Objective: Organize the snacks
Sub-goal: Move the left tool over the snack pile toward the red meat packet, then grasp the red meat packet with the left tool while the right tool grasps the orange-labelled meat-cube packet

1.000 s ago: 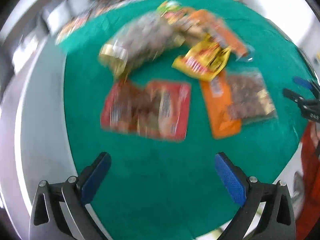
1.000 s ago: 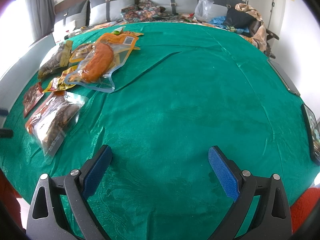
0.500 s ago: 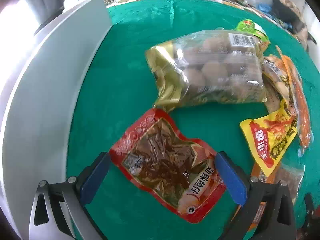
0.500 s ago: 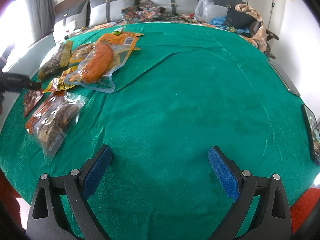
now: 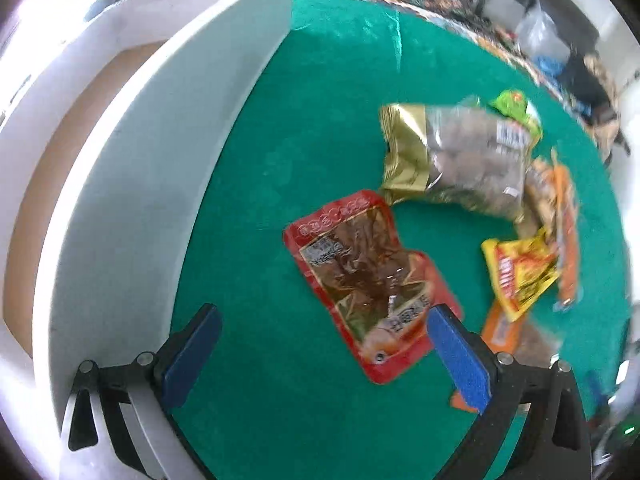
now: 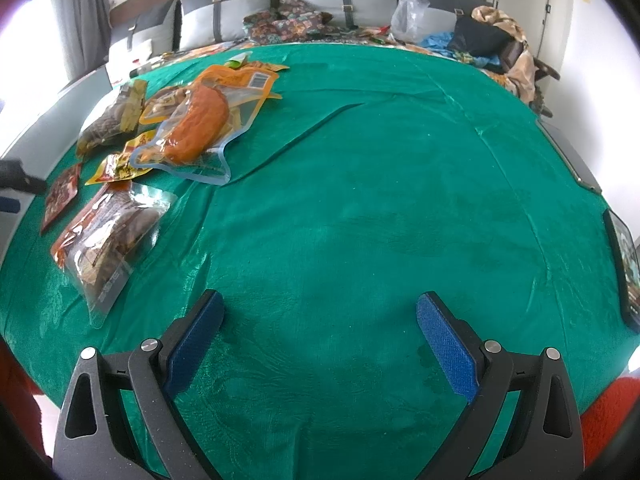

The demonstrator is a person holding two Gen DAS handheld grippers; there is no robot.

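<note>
Here the green cloth [image 6: 360, 200] lies bare and wide ahead of the right gripper [image 6: 318, 336]; snacks crowd its far left side. A white box [image 5: 132, 184] walls the left edge beside the left gripper [image 5: 322, 344]. The glossy red packet [image 5: 368, 276] lies flat, crinkled, its corner under the right blue finger pad [image 5: 458, 356]. Both grippers' fingers spread wide, holding nothing. The gold-ended bag [image 5: 452, 160] looks puffy.

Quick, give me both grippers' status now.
Left gripper: open, holding nothing, over the red snack packet.
Right gripper: open, holding nothing, above bare green cloth.
</note>
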